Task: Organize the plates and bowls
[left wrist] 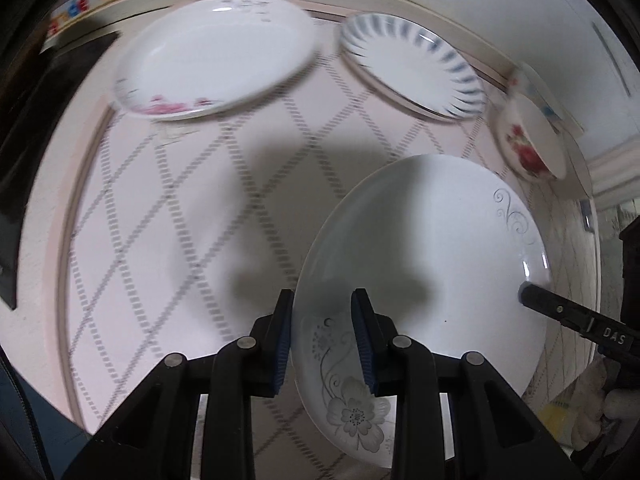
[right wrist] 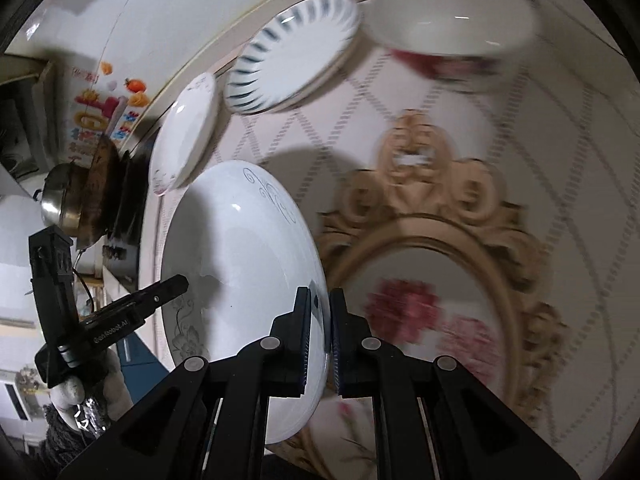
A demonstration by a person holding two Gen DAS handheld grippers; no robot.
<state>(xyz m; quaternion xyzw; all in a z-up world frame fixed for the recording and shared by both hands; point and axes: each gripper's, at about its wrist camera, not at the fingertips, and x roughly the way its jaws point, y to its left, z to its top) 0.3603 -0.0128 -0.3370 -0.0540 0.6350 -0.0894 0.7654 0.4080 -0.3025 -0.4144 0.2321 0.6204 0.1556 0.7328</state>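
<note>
We hold the white plate (left wrist: 432, 248) tilted, face up. Our left gripper (left wrist: 322, 344) and right gripper (right wrist: 319, 340) clamp opposite rims; grey flowers decorate it.

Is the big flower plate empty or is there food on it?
Empty: the big flower plate shows only bare white glaze and its printed grey flower.

Four plates (left wrist: 424, 248), seemingly one bowl (left wrist: 528, 140), one ornate mirror (right wrist: 432, 280), two grippers (left wrist: 322, 340).
</note>
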